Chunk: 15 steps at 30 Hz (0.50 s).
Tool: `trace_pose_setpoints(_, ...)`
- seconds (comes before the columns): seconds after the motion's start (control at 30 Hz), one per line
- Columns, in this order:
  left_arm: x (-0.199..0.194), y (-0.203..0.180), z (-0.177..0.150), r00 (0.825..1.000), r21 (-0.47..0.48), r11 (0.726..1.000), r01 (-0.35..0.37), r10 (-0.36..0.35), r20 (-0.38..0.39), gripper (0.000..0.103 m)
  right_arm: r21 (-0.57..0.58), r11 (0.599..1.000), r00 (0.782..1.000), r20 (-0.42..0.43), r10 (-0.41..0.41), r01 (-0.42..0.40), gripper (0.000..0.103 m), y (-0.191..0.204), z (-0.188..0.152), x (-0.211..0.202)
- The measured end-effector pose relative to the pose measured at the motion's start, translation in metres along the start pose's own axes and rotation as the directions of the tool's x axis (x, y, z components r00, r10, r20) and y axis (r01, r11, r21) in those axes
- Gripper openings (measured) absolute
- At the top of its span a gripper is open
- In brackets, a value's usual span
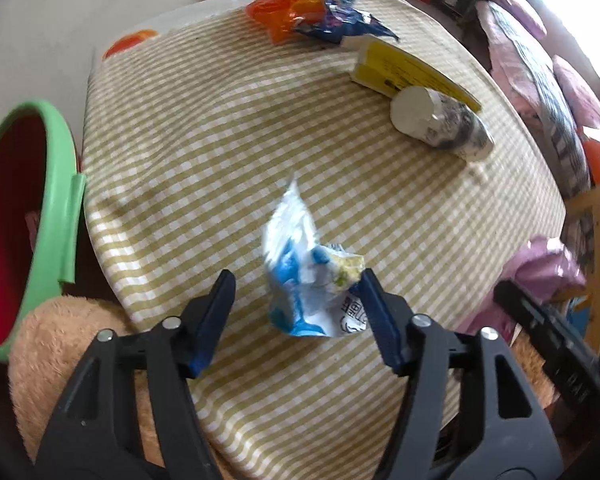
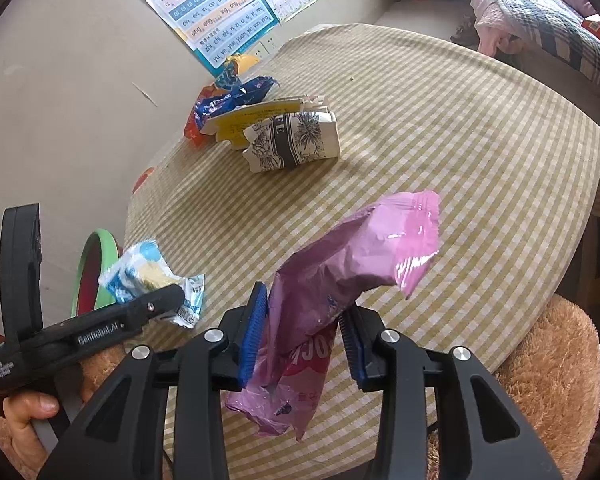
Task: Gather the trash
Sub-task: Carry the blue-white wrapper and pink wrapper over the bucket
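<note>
Pretty lived-in room: a round table (image 2: 440, 128) with a beige-and-white checked cloth sits right against a plain off-white wall (image 2: 80, 92), which has a couple of colourful pinyin/alphabet posters (image 2: 216, 12) stuck on it. Off to the far side there's a bed (image 2: 540, 12) piled with plaid and pink bedding, and strong daylight comes in from a window (image 1: 568, 8) over there. A fuzzy tan cushion (image 2: 548, 360) sits at the table's near edge.

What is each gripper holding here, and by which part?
The right gripper clamps the pink bag around its crumpled middle. The left gripper holds nothing: its fingers stand open around the blue-and-white wrapper.
</note>
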<state>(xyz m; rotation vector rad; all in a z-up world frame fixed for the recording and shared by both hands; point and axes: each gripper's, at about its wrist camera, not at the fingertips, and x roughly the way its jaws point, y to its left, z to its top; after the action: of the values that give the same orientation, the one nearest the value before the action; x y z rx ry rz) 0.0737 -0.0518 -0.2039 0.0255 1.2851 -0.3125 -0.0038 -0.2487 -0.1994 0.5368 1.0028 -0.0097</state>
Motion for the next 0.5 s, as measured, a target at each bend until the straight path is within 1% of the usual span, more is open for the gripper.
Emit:
trace_pose_setpoints(0.07, 0.002, 0.005, 0.001, 1.0, -0.031, 0.999, 0.009, -0.009, -0.006, 0.063, -0.005, 1.0, 1.0, 0.001, 0.0, 0.0, 0.035, 0.001, 0.0, 0.0)
trace_pose_setpoints(0.23, 0.002, 0.005, 0.003, 1.0, -0.064, 0.998, 0.023, -0.023, -0.001, 0.063, -0.004, 1.0, 1.0, 0.001, 0.0, 0.0, 0.035, 0.001, -0.001, 0.0)
trace_pose_setpoints(0.3, 0.002, 0.004, 0.004, 1.0, -0.066, 0.997, 0.026, -0.026, 0.004, 0.058, -0.004, 1.0, 1.0, 0.001, 0.0, 0.0, 0.035, 0.002, -0.001, -0.001)
trace_pose_setpoints(0.37, 0.002, 0.0, 0.005, 0.999, -0.055, 0.998, 0.034, -0.033, 0.003, 0.045, -0.003, 1.0, 1.0, 0.0, 0.0, 0.0, 0.035, 0.001, 0.0, 0.0)
trace_pose_setpoints(0.43, 0.001, -0.004, 0.004, 1.0, -0.04, 0.999, 0.03, -0.029, 0.006, 0.04, -0.001, 1.0, 1.0, -0.003, 0.001, -0.001, 0.035, 0.001, -0.001, 0.001)
trace_pose_setpoints(0.5, 0.0, -0.007, 0.003, 1.0, -0.024, 1.0, 0.018, -0.018, 0.015, 0.038, 0.001, 1.0, 1.0, -0.003, 0.001, -0.001, 0.035, 0.0, 0.0, 0.001)
